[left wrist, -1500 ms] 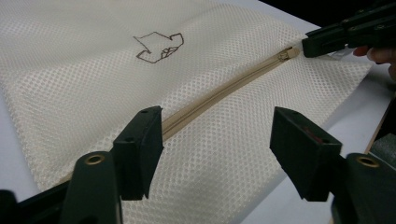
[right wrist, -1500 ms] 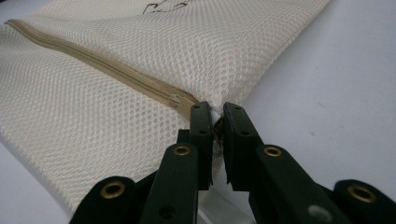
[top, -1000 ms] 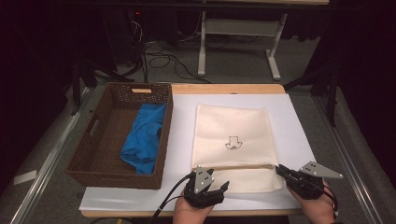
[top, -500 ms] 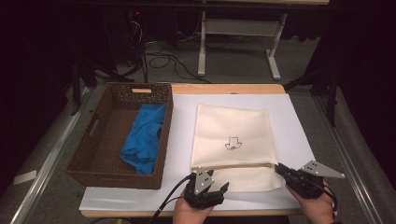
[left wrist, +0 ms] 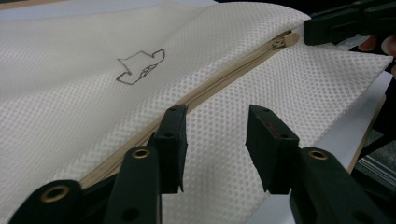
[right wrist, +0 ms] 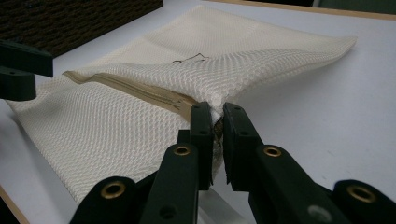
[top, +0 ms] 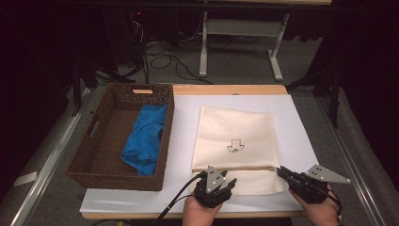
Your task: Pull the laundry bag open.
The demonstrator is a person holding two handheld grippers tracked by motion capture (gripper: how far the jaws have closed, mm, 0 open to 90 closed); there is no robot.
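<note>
The cream mesh bag (top: pixel 234 143) lies flat mid-desk. The right gripper (right wrist: pixel 215 122) pinches its zipper end (right wrist: pixel 205 105), probably the pull; the left gripper (left wrist: pixel 212 140) hovers open over the zipper. Next: brace, then unzip.

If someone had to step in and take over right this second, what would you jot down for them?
Right hand-held gripper: jaws pinched on the mesh bag at the zipper's end, near the slider.
Left hand-held gripper: open, jaws poised over the bag's near flap beside the zipper, gripping nothing.
Things: the bag lies flat on the white board, zipper along its near edge. The blue cloth sits in the wicker basket to the left.
Done: one end of the bag is held.
Left, probably: steady the bag with the left gripper, open the zipper, then move the cloth into the bag.
</note>
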